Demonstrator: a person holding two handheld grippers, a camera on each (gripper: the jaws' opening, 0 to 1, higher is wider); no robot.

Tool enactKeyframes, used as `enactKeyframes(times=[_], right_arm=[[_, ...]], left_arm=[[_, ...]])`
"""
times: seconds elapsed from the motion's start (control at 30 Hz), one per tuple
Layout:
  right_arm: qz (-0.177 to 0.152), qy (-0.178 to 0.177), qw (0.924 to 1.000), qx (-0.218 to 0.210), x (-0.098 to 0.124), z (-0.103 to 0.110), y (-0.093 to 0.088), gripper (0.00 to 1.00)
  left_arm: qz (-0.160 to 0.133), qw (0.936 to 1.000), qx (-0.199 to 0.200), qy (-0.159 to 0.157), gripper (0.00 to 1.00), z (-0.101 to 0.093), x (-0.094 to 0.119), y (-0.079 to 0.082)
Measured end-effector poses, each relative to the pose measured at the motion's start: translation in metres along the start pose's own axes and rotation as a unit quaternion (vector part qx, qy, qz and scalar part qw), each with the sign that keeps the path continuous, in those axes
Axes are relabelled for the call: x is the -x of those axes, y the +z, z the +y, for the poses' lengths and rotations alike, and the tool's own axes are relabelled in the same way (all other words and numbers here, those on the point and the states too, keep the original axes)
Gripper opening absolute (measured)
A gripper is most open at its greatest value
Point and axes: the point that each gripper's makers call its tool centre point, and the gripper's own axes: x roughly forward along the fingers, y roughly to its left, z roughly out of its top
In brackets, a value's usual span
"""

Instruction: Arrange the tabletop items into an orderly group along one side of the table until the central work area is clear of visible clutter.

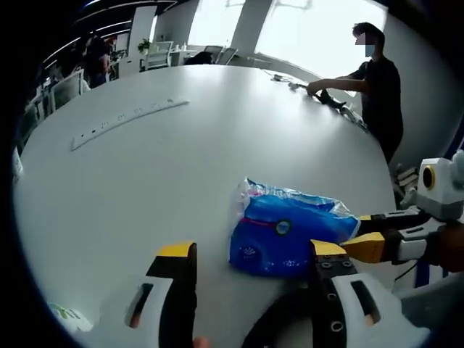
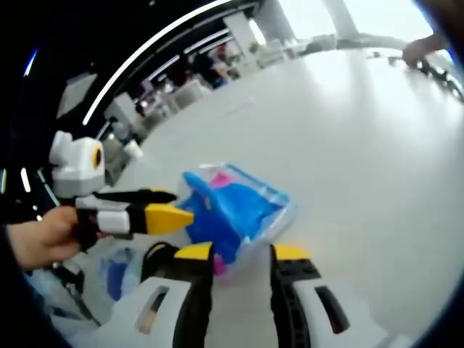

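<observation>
The blue plastic pack (image 1: 288, 230) lies flat on the white counter (image 1: 145, 181), near the edge closest to the person holding the tools. It looks soft and crinkly, with clear film at one end, so it may slip or bend when pushed.

The right gripper (image 1: 362, 233) comes in from the side, and its yellow tips sit at the pack's edge. In the right gripper view the pack (image 2: 233, 210) lies just ahead of the jaws, which stand apart with nothing between them. I think this is so the pack can be caught or nudged toward one side.

The left gripper (image 2: 163, 207) reaches the other edge of the pack, held by a hand (image 2: 40, 243). In the left gripper view its own jaws are wide apart and empty.

Far across the counter lies a long white strip (image 1: 127, 122), and a person (image 1: 377, 90) works with dark cables (image 1: 326, 98).
</observation>
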Motion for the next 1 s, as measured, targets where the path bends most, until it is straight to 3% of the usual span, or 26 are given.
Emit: enactKeyframes(times=[0.1,0.23,0.47,1.0], right_arm=[[0.007,0.002,1.0,0.002,-0.001,0.001,-0.002,0.16],[0.011,-0.002,0.9999,0.004,0.0,0.0,0.0,0.05],[0.006,-0.013,0.9999,0.005,0.001,-0.008,0.005,0.0],[0.0,-0.02,0.9992,0.034,0.014,-0.035,0.028,0.0]], left_arm=[[0.013,0.9992,0.02,-0.032,0.43,-0.007,0.0,-0.005],[0.009,0.9997,0.012,-0.019,0.28,-0.001,0.002,-0.004],[0.004,0.9999,0.009,-0.004,0.05,0.008,0.007,-0.002],[-0.007,0.9997,0.022,-0.008,0.02,-0.02,0.003,0.002]])
